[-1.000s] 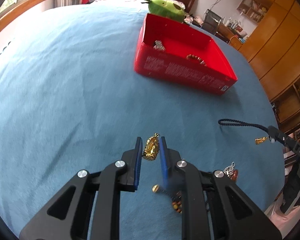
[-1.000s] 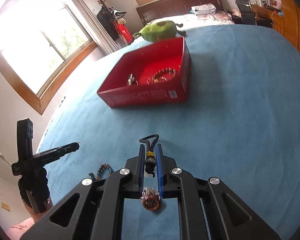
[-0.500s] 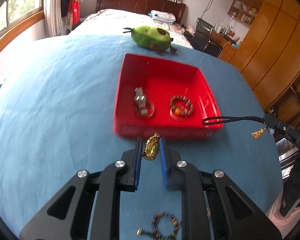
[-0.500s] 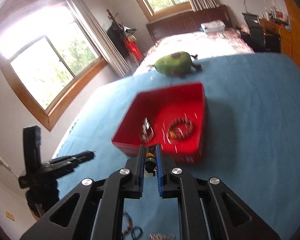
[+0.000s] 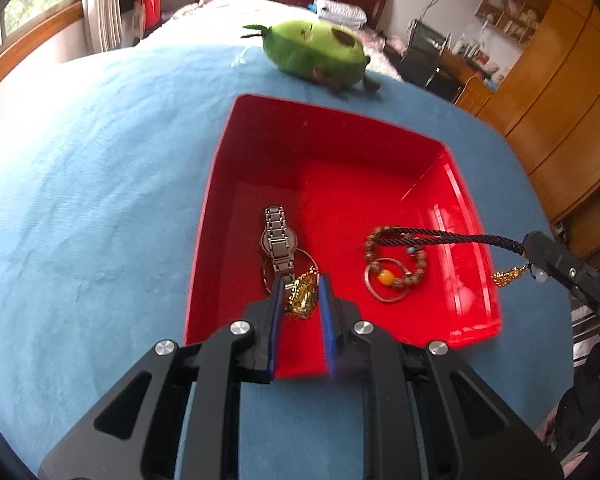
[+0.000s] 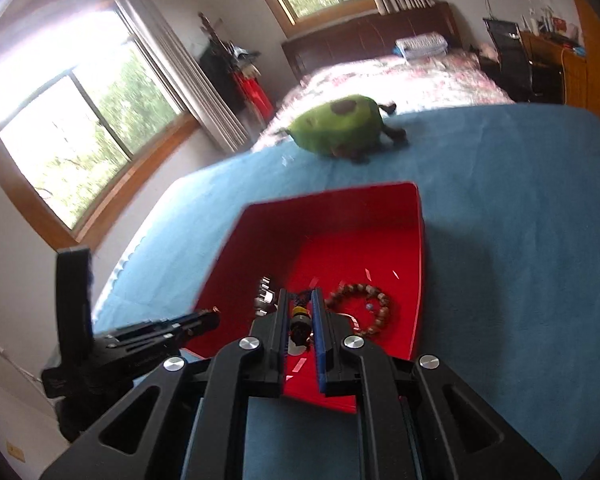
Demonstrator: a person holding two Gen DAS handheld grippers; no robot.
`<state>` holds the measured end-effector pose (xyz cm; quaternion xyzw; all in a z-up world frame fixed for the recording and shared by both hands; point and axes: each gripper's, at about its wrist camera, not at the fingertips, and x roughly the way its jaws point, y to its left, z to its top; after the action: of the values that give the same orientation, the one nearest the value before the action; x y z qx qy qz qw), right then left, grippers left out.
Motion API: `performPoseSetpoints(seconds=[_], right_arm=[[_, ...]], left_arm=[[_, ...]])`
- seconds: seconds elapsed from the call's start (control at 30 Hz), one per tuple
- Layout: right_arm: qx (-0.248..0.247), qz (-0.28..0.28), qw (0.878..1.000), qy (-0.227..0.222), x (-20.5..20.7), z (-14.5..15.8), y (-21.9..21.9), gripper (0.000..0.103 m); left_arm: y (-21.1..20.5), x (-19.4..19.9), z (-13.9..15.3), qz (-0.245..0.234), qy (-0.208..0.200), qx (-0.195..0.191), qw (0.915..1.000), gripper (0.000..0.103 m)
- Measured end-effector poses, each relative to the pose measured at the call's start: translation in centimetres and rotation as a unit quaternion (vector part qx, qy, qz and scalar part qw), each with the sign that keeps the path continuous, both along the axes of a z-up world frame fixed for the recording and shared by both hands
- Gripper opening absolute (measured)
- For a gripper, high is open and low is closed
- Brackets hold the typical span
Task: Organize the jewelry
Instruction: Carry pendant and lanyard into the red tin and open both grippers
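Note:
A red tray [image 5: 216, 216] lies on the blue cloth, with a silver watch [image 5: 278, 236] and a brown bead bracelet [image 5: 396, 276] inside. Over its near part my left gripper [image 5: 300, 288] is shut on a gold pendant [image 5: 302, 294]. At the right edge of the left wrist view my right gripper [image 5: 532, 242] holds a black cord [image 5: 440, 236] that reaches over the bracelet, a gold charm [image 5: 506, 277] dangling under it. In the right wrist view that gripper [image 6: 300, 300] is shut on the cord's knot [image 6: 301, 318] above the tray [image 6: 418, 240]. The left gripper [image 6: 216, 314] shows at the left.
A green plush toy [image 5: 314, 54] lies on the cloth just beyond the tray's far rim. Behind it are a bed [image 6: 400, 76] and windows [image 6: 72, 140]; wooden cabinets [image 5: 560, 92] stand to the right. Blue cloth stretches wide on the tray's left [image 5: 80, 200].
Both grippers have travelled forward across the cloth, from short of the tray to above its near part, each still carrying its piece. The loose jewelry on the cloth has dropped out of view.

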<state>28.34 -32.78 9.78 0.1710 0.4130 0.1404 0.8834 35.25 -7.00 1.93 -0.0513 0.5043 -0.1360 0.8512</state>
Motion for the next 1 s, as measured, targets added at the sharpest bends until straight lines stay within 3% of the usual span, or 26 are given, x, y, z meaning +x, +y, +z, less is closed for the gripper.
performPoseSetpoints(seconds=[0.3,0.6,0.93,1.0], right_arm=[[-0.029,-0.003,0.999,0.032,1.2,-3.1,1.0,0.010],[-0.046,0.006,0.998,0.049,1.6,-4.0,1.9,0.011],[-0.049,0.007,0.998,0.046,1.4,-3.6,2.2,0.013],[-0.049,0.008,0.998,0.042,1.1,-3.2,2.3,0.013]], left_arm=[[-0.5,1.3,-2.2,-0.001,0.015,0.011,0.9998,0.015],[-0.8,1.7,-2.9,-0.003,0.023,0.014,0.9996,0.016],[-0.2,1.2,-1.9,-0.002,0.014,0.004,0.9999,0.017],[-0.1,0.7,-1.1,-0.005,0.006,-0.003,1.0000,0.021]])
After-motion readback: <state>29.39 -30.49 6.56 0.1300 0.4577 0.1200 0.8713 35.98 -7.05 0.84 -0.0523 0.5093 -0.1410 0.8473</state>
